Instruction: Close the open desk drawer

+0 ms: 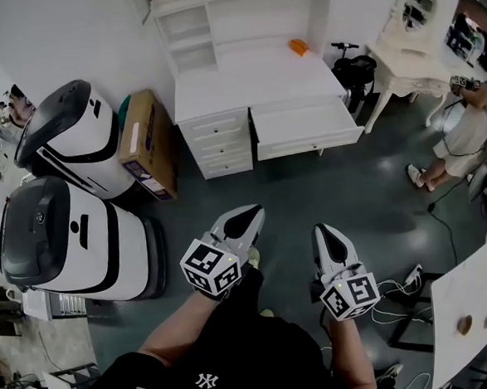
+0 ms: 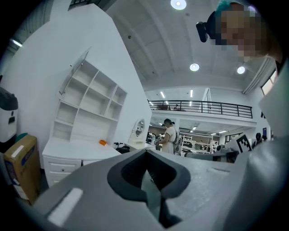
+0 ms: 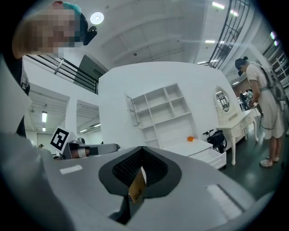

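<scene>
The white desk with a shelf unit stands against the far wall. Its wide drawer is pulled out toward me. In the right gripper view the drawer juts out from the desk's right end. Both grippers are held level over the dark floor, well short of the drawer and touching nothing. My left gripper has its jaws together, and in its own view the left gripper hides the drawer. My right gripper is shut too. A small tan tag sits at the right gripper's jaw seam.
Two white and black machines and a cardboard box stand left of the desk. An orange item lies on the desktop. A scooter, a white dressing table and a person are to the right. A white board is near right.
</scene>
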A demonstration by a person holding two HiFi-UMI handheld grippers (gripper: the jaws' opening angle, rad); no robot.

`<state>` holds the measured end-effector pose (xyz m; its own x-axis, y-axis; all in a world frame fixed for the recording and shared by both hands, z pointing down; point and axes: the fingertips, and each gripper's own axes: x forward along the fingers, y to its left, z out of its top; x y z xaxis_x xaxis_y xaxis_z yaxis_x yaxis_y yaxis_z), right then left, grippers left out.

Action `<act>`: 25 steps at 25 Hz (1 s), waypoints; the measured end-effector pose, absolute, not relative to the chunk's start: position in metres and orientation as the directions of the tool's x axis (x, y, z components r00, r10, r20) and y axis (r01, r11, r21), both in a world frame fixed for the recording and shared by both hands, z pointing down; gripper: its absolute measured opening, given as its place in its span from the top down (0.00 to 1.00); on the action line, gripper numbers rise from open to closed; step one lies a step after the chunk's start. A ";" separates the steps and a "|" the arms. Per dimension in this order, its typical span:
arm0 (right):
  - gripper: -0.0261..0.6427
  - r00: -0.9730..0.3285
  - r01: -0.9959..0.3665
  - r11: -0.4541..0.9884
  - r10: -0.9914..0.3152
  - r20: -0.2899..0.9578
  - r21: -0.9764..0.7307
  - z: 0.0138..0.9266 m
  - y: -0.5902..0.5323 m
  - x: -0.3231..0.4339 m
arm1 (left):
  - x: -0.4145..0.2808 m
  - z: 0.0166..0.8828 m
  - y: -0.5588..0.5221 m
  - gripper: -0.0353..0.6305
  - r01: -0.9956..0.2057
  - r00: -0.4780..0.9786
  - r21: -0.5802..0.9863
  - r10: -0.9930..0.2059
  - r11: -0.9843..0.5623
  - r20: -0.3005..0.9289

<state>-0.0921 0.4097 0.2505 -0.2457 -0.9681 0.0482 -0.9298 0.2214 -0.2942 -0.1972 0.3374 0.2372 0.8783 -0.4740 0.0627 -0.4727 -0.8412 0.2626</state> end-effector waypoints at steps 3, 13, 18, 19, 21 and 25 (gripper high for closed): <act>0.93 -0.217 -0.940 0.187 -0.973 0.079 -0.285 0.263 0.371 -0.076 | -0.177 0.248 0.295 0.95 -0.444 0.894 0.267 -0.444 -0.855 0.066; 0.93 -0.153 -0.948 0.108 -0.979 0.132 -0.299 0.289 0.214 -0.032 | -0.106 0.279 0.155 0.95 -0.347 0.938 0.250 -0.332 -0.904 0.102; 0.93 -0.142 -0.946 0.094 -0.980 0.137 -0.312 0.295 0.156 -0.023 | -0.088 0.283 0.105 0.95 -0.316 0.949 0.248 -0.299 -0.916 0.102; 0.93 -0.142 -0.946 0.093 -0.980 0.139 -0.309 0.296 0.147 -0.023 | -0.086 0.285 0.096 0.95 -0.312 0.950 0.252 -0.296 -0.916 0.101; 0.93 -0.142 -0.948 0.093 -0.979 0.143 -0.305 0.296 0.132 -0.023 | -0.083 0.288 0.083 0.95 -0.307 0.952 0.259 -0.290 -0.916 0.101; 0.93 -0.140 -0.949 0.090 -0.979 0.150 -0.301 0.295 0.109 -0.021 | -0.078 0.293 0.062 0.95 -0.305 0.952 0.282 -0.286 -0.910 0.108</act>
<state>-0.0211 0.1092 0.2955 -0.1404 -0.9786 0.1505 -0.9494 0.0900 -0.3010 -0.0780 0.0623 0.2928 0.9522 -0.2857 0.1081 -0.3050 -0.9097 0.2819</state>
